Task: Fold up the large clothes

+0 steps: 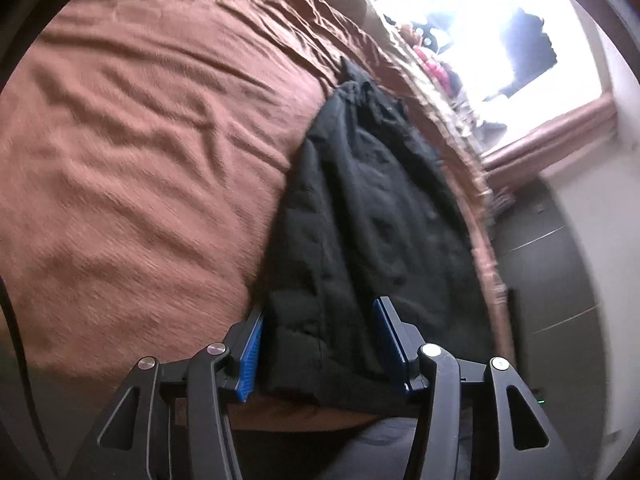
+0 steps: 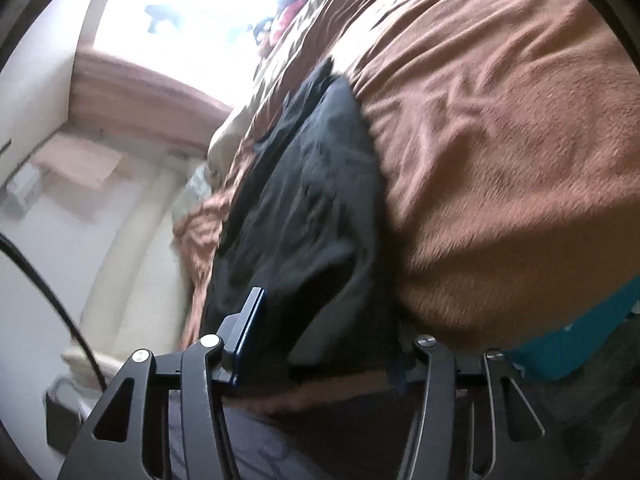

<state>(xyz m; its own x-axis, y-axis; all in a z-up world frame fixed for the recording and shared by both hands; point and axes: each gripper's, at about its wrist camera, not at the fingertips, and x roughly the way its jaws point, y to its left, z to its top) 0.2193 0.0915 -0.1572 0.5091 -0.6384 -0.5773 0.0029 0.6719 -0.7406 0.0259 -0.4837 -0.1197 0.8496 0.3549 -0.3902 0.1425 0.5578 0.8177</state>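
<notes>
Black padded jacket (image 1: 360, 208) lying at centre frame on rust-brown fleece bedspread (image 1: 140, 140). Left gripper (image 1: 320, 344) and right gripper (image 2: 320, 332) astride its near hem, grip unclear. Best pinched evenly, lifted together, kept taut.

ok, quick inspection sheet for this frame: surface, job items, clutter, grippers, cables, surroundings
surface: bed with a rumpled brown blanket.
job's things: black coat lies lengthwise along the bed's edge, its near hem at the grippers.
clutter: red and dark items at the far end of the bed, too blurred to name.
grippers: left gripper has coat fabric between its blue pads; right gripper also straddles the hem, one finger hidden by cloth; firm grip cannot be confirmed.
cables: black cable at the left of the right wrist view.
surroundings: bright window, wooden frame, pale wall, dark tiled floor.
</notes>
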